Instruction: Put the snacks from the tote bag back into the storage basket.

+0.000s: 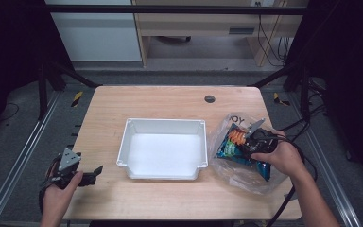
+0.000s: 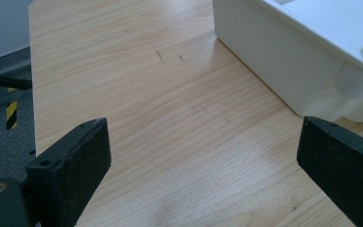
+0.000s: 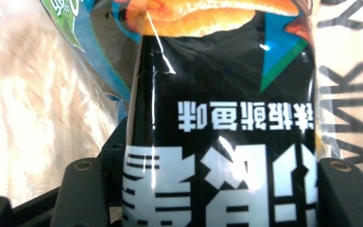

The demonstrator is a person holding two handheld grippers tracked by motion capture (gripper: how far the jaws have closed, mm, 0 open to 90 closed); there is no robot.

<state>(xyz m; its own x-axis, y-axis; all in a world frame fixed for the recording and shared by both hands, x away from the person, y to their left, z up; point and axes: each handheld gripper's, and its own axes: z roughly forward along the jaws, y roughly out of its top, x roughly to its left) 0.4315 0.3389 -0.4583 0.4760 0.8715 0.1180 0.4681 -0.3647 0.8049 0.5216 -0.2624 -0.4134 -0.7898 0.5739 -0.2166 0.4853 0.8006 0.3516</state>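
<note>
Counter [image 1: 170, 101]: light wood, rounded corners, a small dark round grommet [image 1: 210, 99] near the far edge.

White tray [image 1: 164, 149]: rectangular plastic bin at the counter's centre, interior bare. Its near corner wall appears in the left gripper view [image 2: 283, 66].

Clear plastic bag [image 1: 246, 172]: crumpled, lying on the counter just to the right of the tray, dark lettering on its far side.

Snack packet [image 1: 238, 146]: black and blue wrapper with orange artwork, lying inside the bag. In the right gripper view [image 3: 222, 142] it shows large white characters (upside down from that camera).

Left hand-held gripper [image 1: 93, 174]: held low at the counter's near left corner, well apart from the tray, jaws spread wide over bare wood [image 2: 203, 165].

Right hand-held gripper [image 1: 250, 142]: reaching into the bag, its jaws closed against either side of the snack packet [image 3: 220, 189].
</note>
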